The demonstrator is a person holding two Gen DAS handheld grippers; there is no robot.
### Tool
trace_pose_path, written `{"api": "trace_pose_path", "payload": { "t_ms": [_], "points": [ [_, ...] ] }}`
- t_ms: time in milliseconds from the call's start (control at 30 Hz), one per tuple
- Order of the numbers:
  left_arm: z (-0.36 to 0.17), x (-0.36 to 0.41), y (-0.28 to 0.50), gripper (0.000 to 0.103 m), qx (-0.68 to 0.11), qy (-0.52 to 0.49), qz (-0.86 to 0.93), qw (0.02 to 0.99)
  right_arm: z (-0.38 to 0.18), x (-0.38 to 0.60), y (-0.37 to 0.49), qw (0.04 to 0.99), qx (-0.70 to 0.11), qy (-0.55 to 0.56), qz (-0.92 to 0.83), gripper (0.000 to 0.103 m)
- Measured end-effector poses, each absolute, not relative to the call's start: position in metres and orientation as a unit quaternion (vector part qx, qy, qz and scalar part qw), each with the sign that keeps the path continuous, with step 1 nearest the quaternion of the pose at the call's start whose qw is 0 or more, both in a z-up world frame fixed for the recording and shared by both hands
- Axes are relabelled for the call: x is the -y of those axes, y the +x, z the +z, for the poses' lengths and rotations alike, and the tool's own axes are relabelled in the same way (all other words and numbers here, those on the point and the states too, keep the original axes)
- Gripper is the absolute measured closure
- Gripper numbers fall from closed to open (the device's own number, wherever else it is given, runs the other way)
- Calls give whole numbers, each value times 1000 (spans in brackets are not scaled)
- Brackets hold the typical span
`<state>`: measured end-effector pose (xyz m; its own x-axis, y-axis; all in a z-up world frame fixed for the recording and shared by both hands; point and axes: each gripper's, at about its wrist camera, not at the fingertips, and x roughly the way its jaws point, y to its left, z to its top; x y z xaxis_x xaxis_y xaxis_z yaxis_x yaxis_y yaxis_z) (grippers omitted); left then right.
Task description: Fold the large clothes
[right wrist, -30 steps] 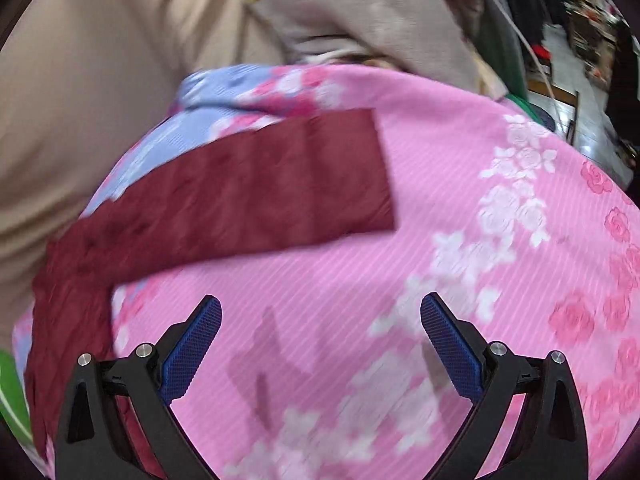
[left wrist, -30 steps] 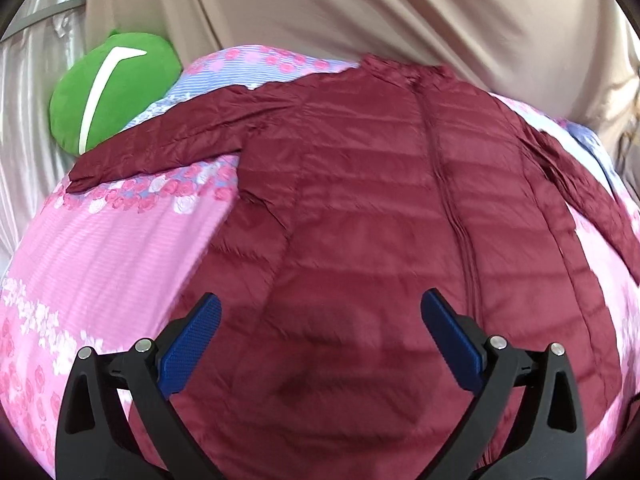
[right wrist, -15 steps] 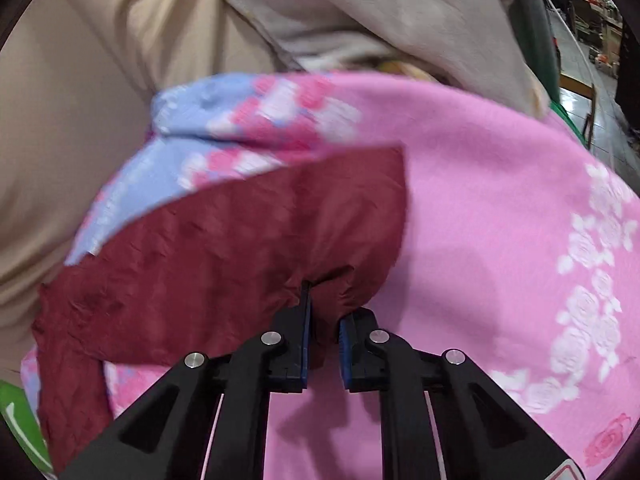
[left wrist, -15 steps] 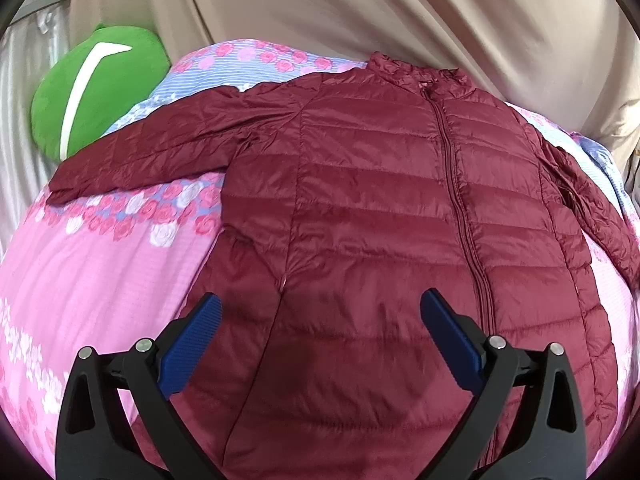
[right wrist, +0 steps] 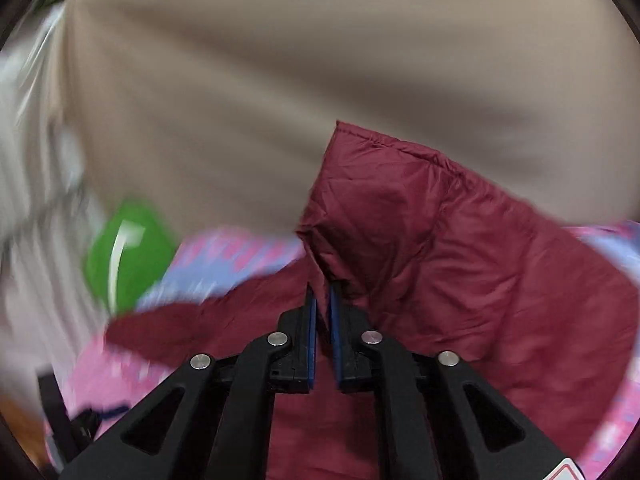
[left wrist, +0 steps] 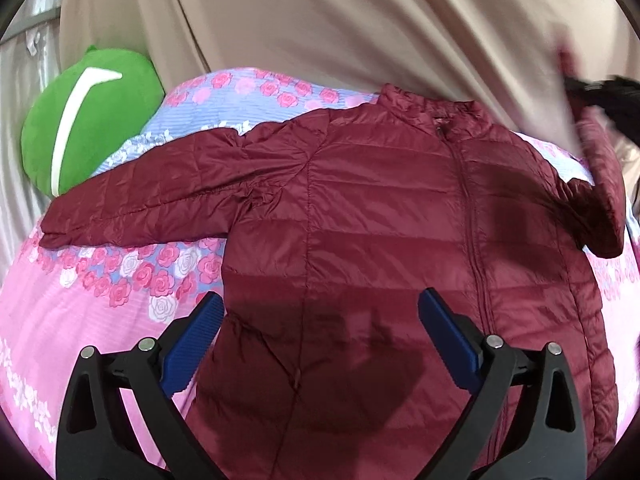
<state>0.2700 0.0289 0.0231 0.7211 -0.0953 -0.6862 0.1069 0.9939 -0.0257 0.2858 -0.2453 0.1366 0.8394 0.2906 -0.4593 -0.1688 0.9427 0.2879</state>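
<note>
A maroon quilted jacket (left wrist: pixel 384 240) lies face up on a pink floral bedsheet (left wrist: pixel 80 312), zipper closed, collar at the far side. Its left sleeve (left wrist: pixel 152 196) lies spread out to the left. My left gripper (left wrist: pixel 320 328) is open and empty, hovering over the jacket's lower front. My right gripper (right wrist: pixel 323 300) is shut on the jacket's right sleeve (right wrist: pixel 420 232) near the cuff and holds it lifted above the jacket. In the left wrist view the raised sleeve (left wrist: pixel 604 184) and the right gripper (left wrist: pixel 612 96) show at the far right edge, blurred.
A green plush cushion (left wrist: pixel 84 120) sits at the bed's far left corner, also in the right wrist view (right wrist: pixel 128 256). A beige curtain (left wrist: pixel 360 32) hangs behind the bed. Silver fabric (left wrist: pixel 16 92) hangs at the left.
My right gripper closed on the sleeve cuff, lifted it off the sheet and swung it over the jacket. My left gripper drifted left above the jacket, still open.
</note>
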Motion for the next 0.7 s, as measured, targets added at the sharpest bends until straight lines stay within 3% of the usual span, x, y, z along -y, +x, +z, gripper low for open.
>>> {"api": "trace_pose_path", "payload": {
  "t_ms": [67, 233, 300, 333, 367, 467, 600, 667, 700],
  "points": [
    [18, -33, 280, 7, -381, -2, -60, 922, 102, 187, 309, 937, -300, 90, 157, 80],
    [8, -41, 300, 7, -398, -20, -80, 913, 71, 142, 304, 921, -330, 69, 195, 77],
    [8, -40, 308, 7, -396, -28, -89, 913, 95, 171, 275, 936, -282, 79, 195, 57],
    [8, -38, 313, 6, -395, -33, -99, 912, 101, 201, 264, 943, -260, 89, 186, 40],
    [7, -34, 319, 6, -397, -38, -109, 910, 112, 219, 251, 951, -237, 98, 174, 33],
    [-5, -15, 342, 5, -430, -52, -141, 890, 129, 296, 218, 968, -203, 116, 89, 32],
    [-30, 13, 369, 6, -486, -84, -184, 850, 106, 393, 201, 957, -230, 173, -38, 30],
    [-38, 28, 378, 18, -492, -80, -184, 847, 82, 433, 195, 940, -253, 220, -71, 29],
    [-38, 33, 379, 37, -488, -71, -184, 850, 77, 443, 193, 935, -258, 229, -78, 29]
  ]
}}
